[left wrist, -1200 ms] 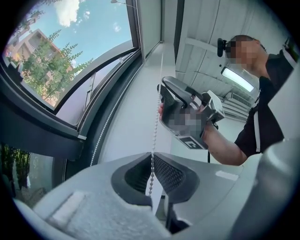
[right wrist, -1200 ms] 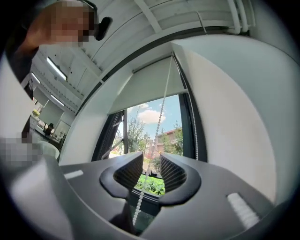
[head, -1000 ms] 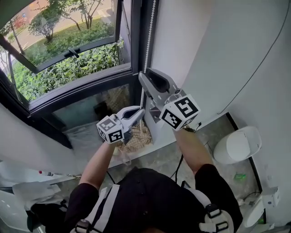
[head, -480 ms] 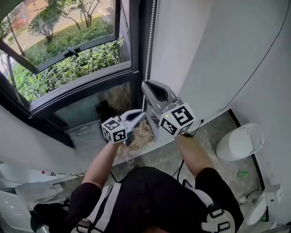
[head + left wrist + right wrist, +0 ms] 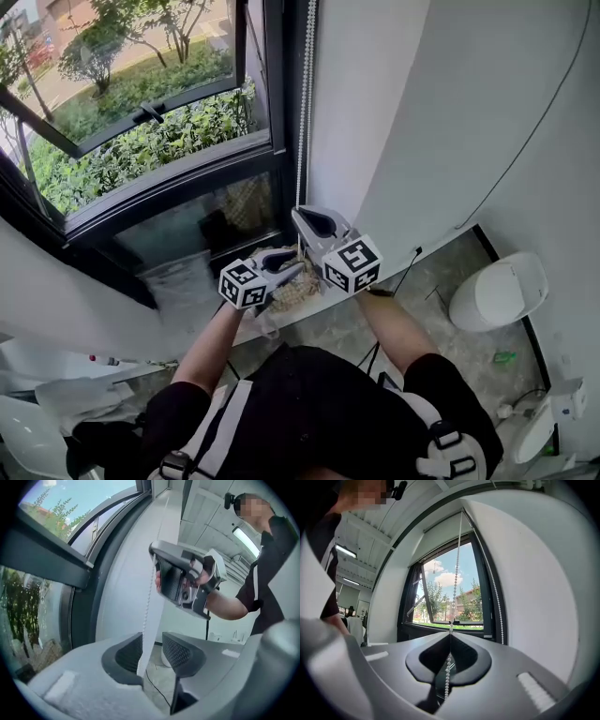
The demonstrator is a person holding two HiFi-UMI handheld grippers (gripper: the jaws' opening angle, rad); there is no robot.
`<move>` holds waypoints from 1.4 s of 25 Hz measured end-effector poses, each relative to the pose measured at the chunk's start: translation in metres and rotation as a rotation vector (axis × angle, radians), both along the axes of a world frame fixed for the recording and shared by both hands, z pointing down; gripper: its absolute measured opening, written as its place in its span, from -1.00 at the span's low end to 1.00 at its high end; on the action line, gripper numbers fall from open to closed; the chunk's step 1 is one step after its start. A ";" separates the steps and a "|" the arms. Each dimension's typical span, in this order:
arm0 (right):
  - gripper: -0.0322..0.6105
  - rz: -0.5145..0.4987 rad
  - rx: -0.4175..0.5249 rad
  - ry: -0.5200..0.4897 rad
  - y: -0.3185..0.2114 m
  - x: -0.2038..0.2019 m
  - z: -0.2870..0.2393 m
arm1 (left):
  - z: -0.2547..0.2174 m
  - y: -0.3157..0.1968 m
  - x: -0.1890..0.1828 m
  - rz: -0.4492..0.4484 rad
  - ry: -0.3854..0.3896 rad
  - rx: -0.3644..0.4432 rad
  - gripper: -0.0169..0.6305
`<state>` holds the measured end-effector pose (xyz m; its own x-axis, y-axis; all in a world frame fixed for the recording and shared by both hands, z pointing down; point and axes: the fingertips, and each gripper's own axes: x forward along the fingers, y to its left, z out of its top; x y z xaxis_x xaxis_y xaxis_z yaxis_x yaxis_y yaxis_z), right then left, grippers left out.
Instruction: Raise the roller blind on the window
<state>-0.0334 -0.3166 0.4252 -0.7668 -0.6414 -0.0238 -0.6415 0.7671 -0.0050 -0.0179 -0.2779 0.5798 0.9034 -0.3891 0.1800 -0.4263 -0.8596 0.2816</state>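
Beads show singly only in your two gripper views. From the head view the white bead chain (image 5: 302, 112) of the roller blind reads as one thin pale line running down the dark window frame (image 5: 277, 122), beside the white wall (image 5: 394, 112). Only the head view shows both tools together: your right gripper (image 5: 302, 223) is above and your left gripper (image 5: 298, 266) just below it. Both are at the chain, low against the window.

The right gripper view shows its jaws pressed together on the chain, having just closed. The beads run straight up from the pinch toward the top of the window, and a short stretch shows lower down between the pads. A second strand (image 5: 496, 597) runs down the frame at the right of that view, apart from the gripper.

The left gripper view shows its jaws spread, having just been opening. The chain hangs through the gap, close by the left ribbed pad (image 5: 127, 654), and neither pad presses on it. Higher in that view your hand (image 5: 205, 573) wraps the right gripper, which pinches the same strand further up.
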 end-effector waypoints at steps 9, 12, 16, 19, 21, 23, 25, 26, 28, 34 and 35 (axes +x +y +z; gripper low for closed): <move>-0.88 -0.012 -0.013 0.003 -0.003 -0.001 0.002 | -0.154 -0.033 -0.039 0.000 0.173 0.255 -0.52; -0.88 -0.013 -0.012 -0.002 -0.001 -0.002 0.001 | -0.213 -0.037 -0.031 0.029 0.224 0.340 -0.52; -0.88 -0.011 -0.012 -0.018 0.006 -0.002 0.001 | -0.260 -0.038 -0.016 0.067 0.263 0.395 -0.50; -0.88 -0.015 -0.008 -0.014 0.008 -0.002 0.001 | -0.277 -0.045 -0.003 0.074 0.253 0.442 -0.50; -0.88 -0.012 -0.009 -0.013 0.007 0.000 0.001 | -0.292 -0.044 0.003 0.080 0.279 0.460 -0.50; -0.88 -0.010 -0.010 -0.011 0.007 0.001 0.001 | -0.304 -0.042 0.006 0.081 0.315 0.459 -0.54; -0.88 -0.012 -0.011 -0.011 0.007 0.002 0.001 | -0.307 -0.043 0.007 0.067 0.313 0.472 -0.75; -0.88 -0.013 -0.011 -0.013 0.007 0.002 0.001 | -0.307 -0.043 0.007 0.061 0.313 0.475 -0.88; -0.88 -0.013 -0.010 -0.017 0.007 0.003 0.000 | -0.307 -0.042 0.006 0.056 0.342 0.458 -0.89; -0.88 -0.028 -0.072 0.032 0.011 0.000 0.030 | -0.276 -0.047 0.005 0.029 0.329 0.408 -0.90; -0.88 -0.030 -0.099 0.046 0.012 0.000 0.042 | -0.264 -0.048 0.006 0.027 0.310 0.393 -0.90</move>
